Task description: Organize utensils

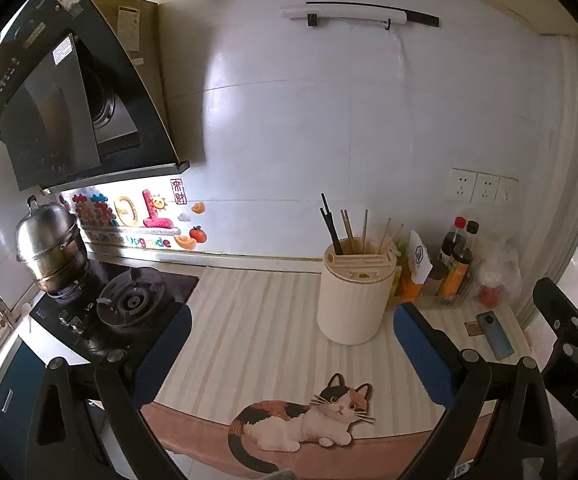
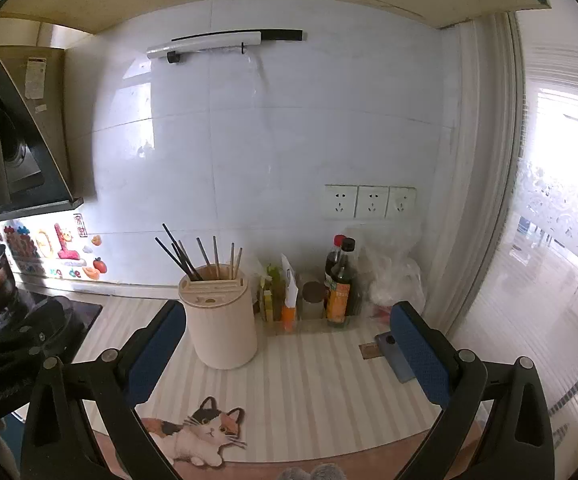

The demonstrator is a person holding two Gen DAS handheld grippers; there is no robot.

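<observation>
Where holder (image 1: 354, 300) hides chopsticks (image 1: 345, 226), tips unseen

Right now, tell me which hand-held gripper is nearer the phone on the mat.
Right. The right hand-held gripper has its right finger partly covering the phone. The left hand-held gripper sits further left, facing the utensil holder, phone off to its right.

A cream cylindrical utensil holder (image 1: 354, 300) is standing upright on the striped mat (image 1: 257, 320), behind the mat's printed cat. Black and wooden chopsticks (image 1: 345, 226) are sticking up from the holder's slotted top at its rear, fanning slightly outward.
</observation>
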